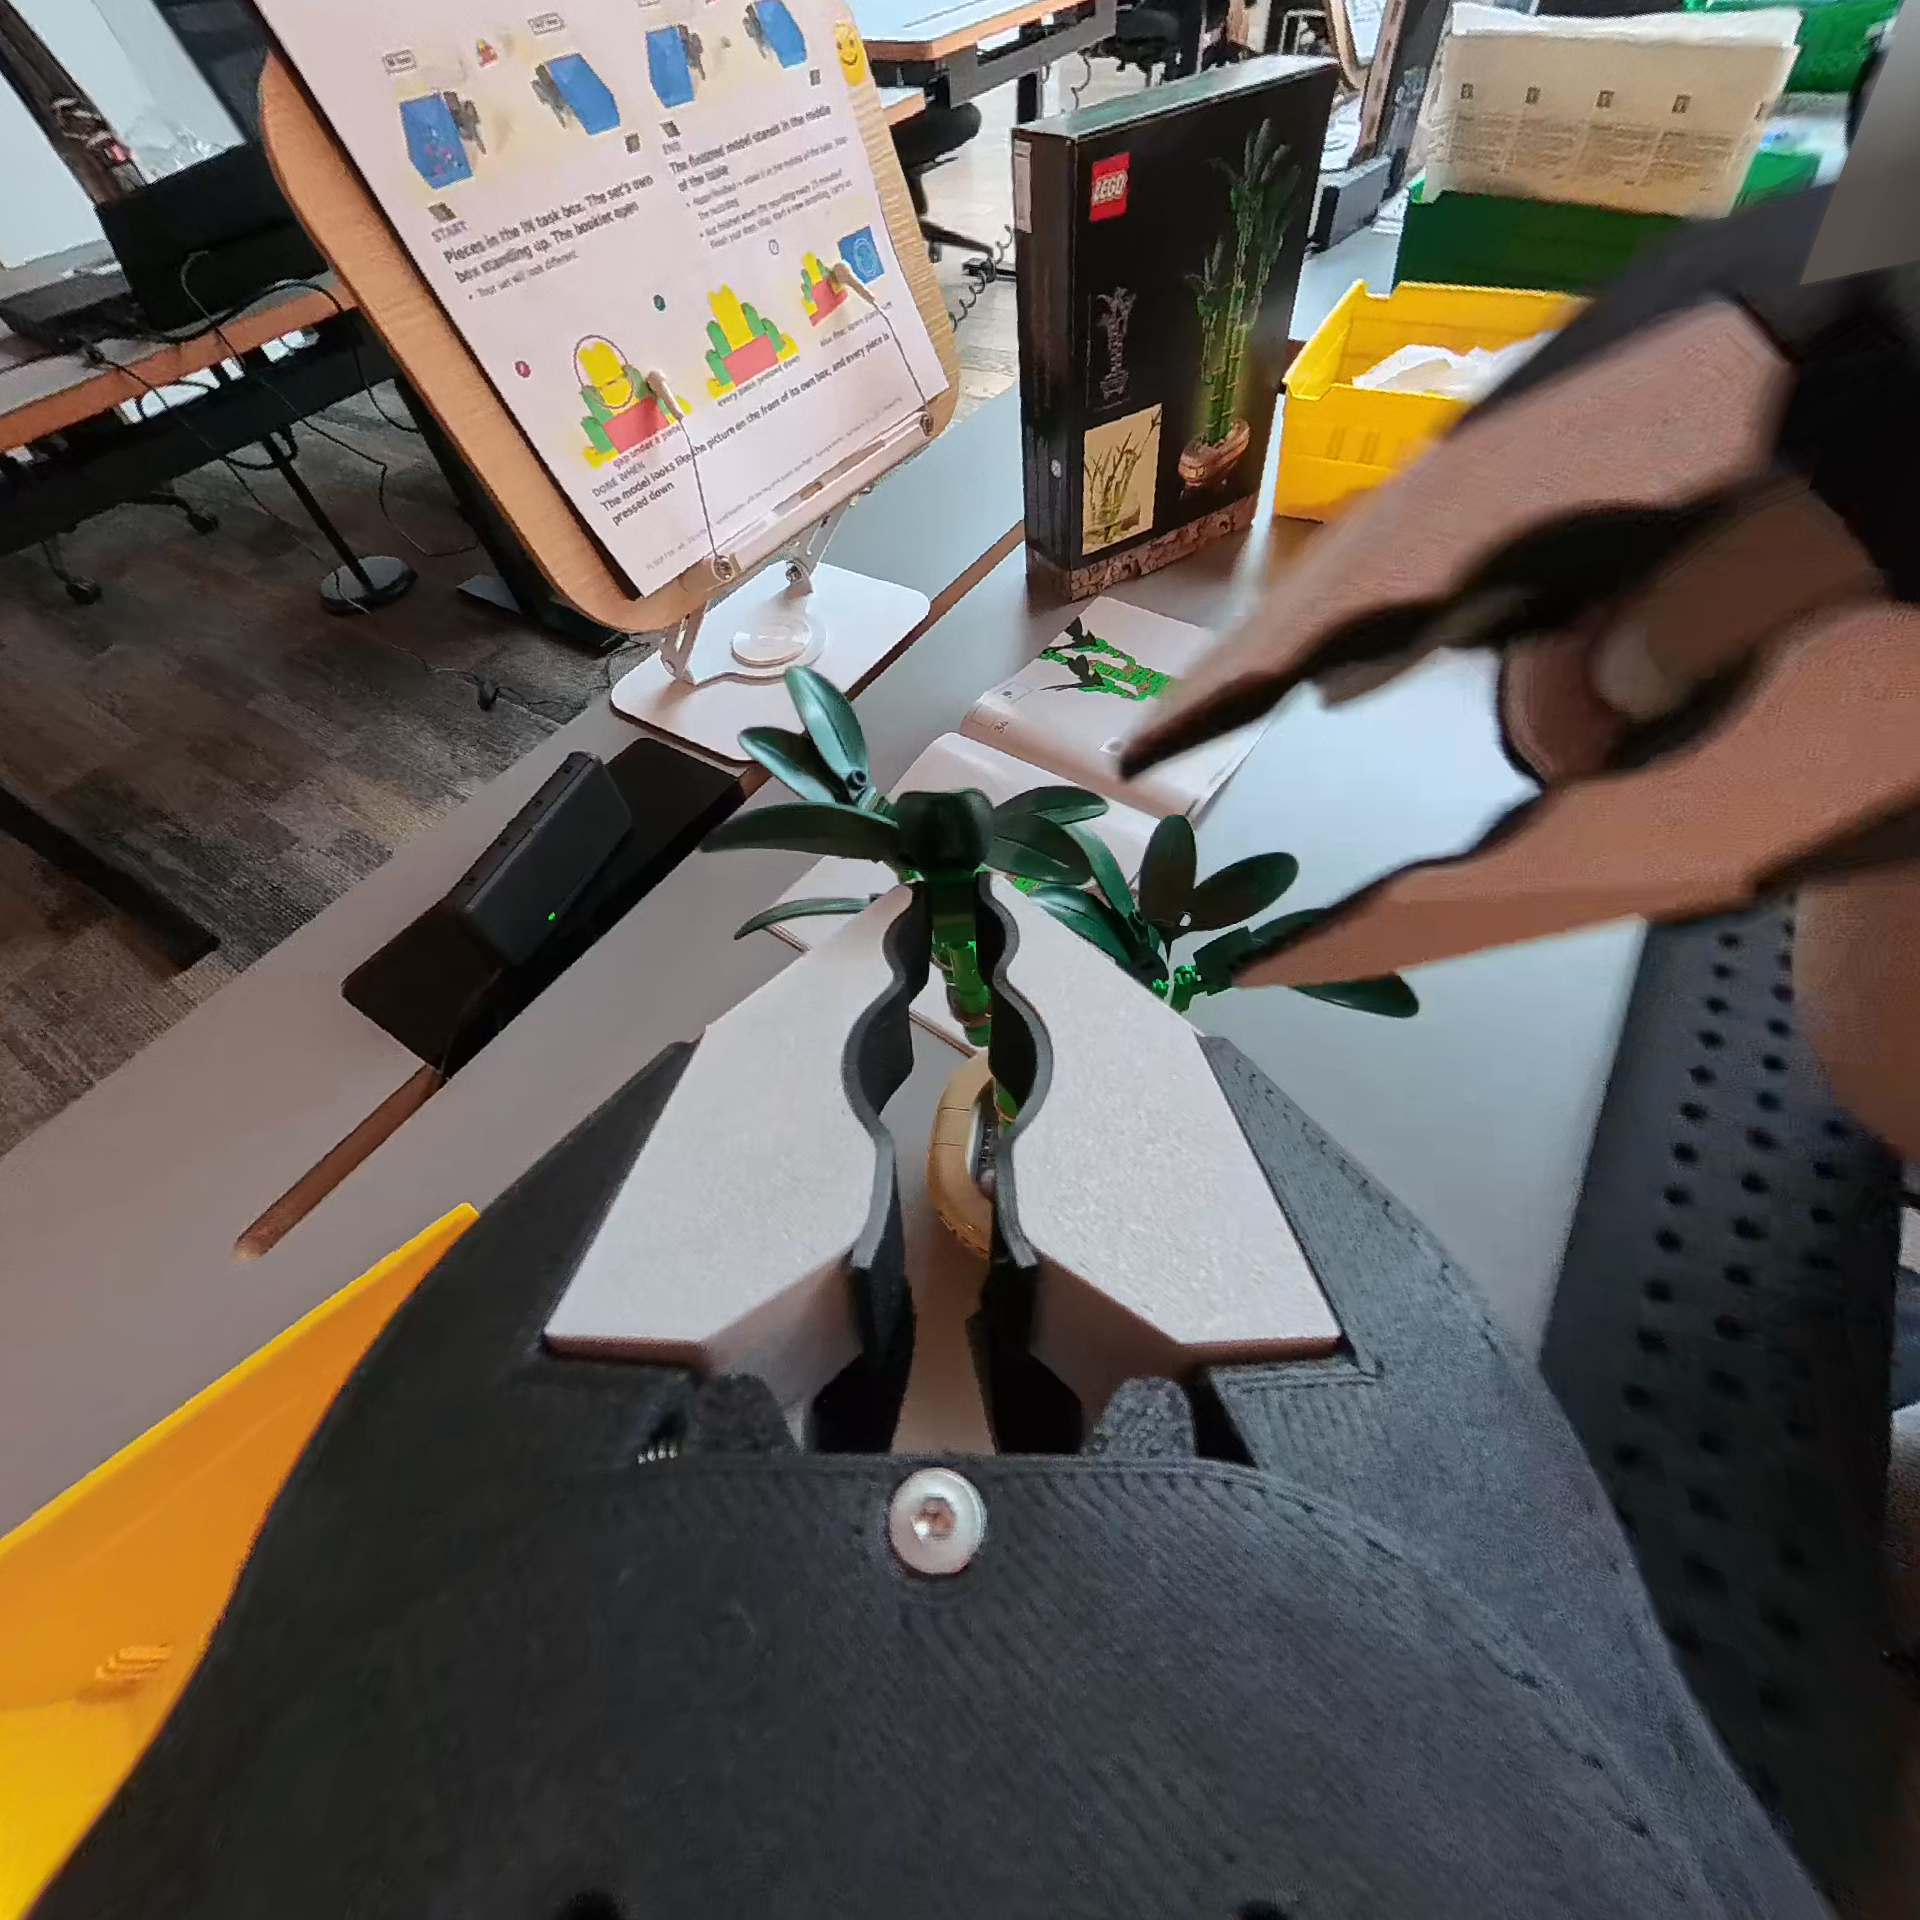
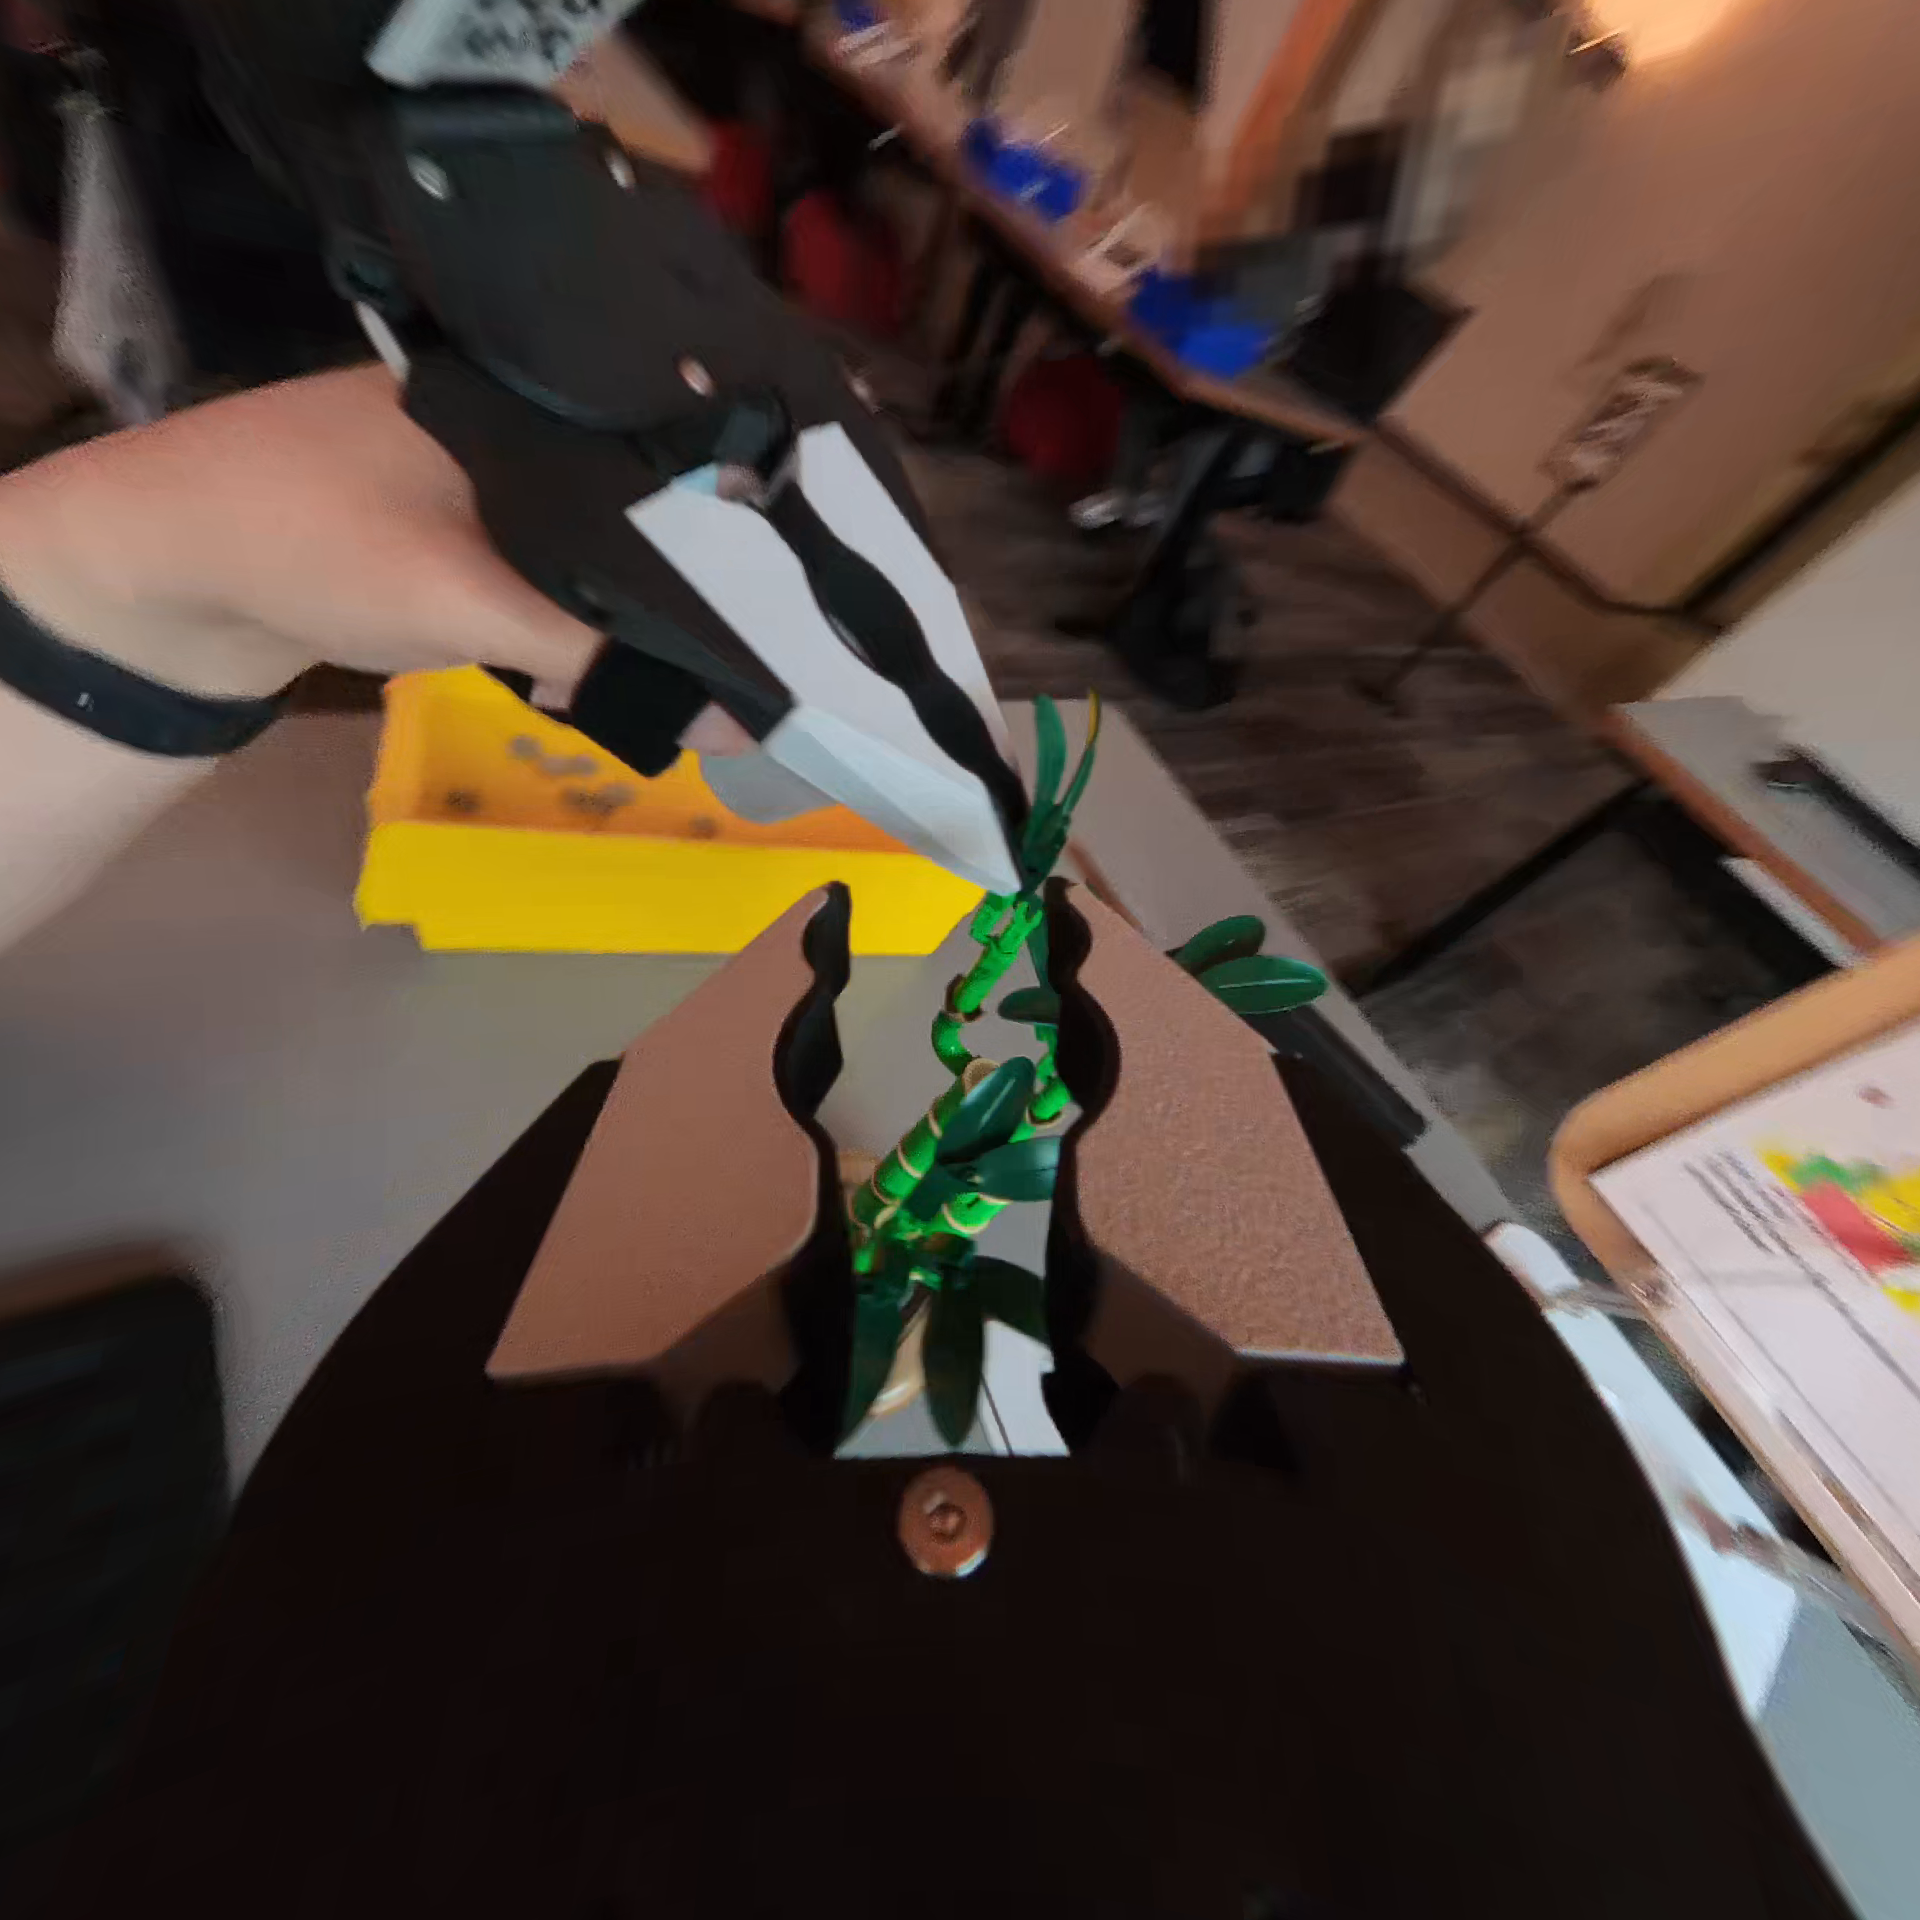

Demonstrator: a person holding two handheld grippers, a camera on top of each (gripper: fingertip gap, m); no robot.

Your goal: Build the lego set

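Note:
A lego bamboo plant [image 1: 940,826] with bright green stalks and dark green leaves stands in a tan pot [image 1: 961,1153] on the grey table. My left gripper [image 1: 951,904] is shut on one upright stalk just below its leaf cluster. It shows at the upper left of the right wrist view [image 2: 1008,873], pinching the stalk top. My right gripper [image 1: 1184,873] comes in from the right, open. Its lower fingertip is by a side leaf cluster [image 1: 1195,904]. In its own view the right gripper [image 2: 945,894] is open around the plant [image 2: 977,977], the stalks close to its right finger.
The set box [image 1: 1153,343] stands behind the plant, with an open booklet [image 1: 1091,686] before it. An instruction sheet on a stand [image 1: 644,260] is at back left. A yellow bin [image 1: 1371,416] is at back right, another yellow tray [image 2: 623,873] holds small parts. A black device [image 1: 540,873] sits at the table edge. The grippers are tip to tip, or close to it. Both grippers' tips are roughly 20 cm from the tan pot [image 1: 961,1153].

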